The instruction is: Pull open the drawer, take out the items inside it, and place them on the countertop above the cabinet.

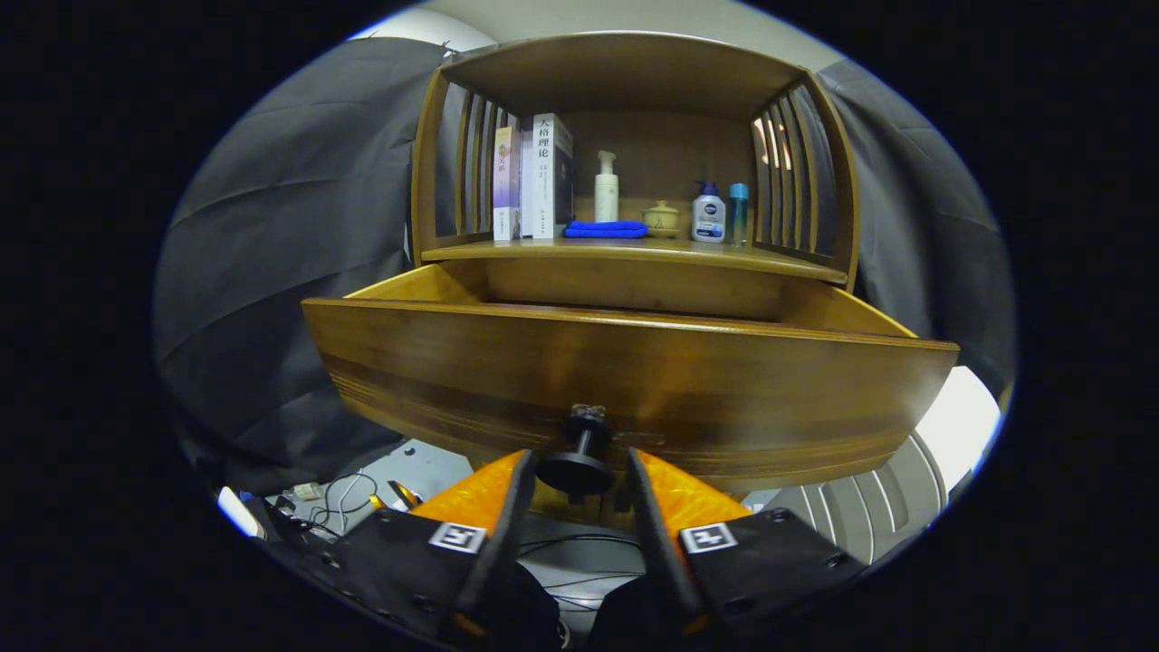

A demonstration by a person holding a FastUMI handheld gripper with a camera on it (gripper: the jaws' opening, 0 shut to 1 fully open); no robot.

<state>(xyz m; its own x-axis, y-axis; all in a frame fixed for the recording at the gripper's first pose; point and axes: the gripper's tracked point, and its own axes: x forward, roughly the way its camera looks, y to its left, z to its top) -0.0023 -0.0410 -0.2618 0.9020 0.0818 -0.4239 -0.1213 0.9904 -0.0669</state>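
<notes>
The gripper view looks along the two fingers at a wooden cabinet whose drawer stands pulled well out toward the camera. The gripper is spread, its fingers either side of the dark round drawer knob with gaps showing, so it pinches nothing. The high drawer front hides what lies inside; only the bare far wall shows. On the bench above the drawer stand two upright books at the left, a white pump bottle, a folded blue cloth, a small lidded ceramic jar, a white and blue pump bottle and a slim blue bottle. The drawer looks stiff, solid and fairly heavy; the knob is the natural hold, though small, smooth and perhaps slippery. One book spine carries Chinese characters; the other labels are too small to read.
</notes>
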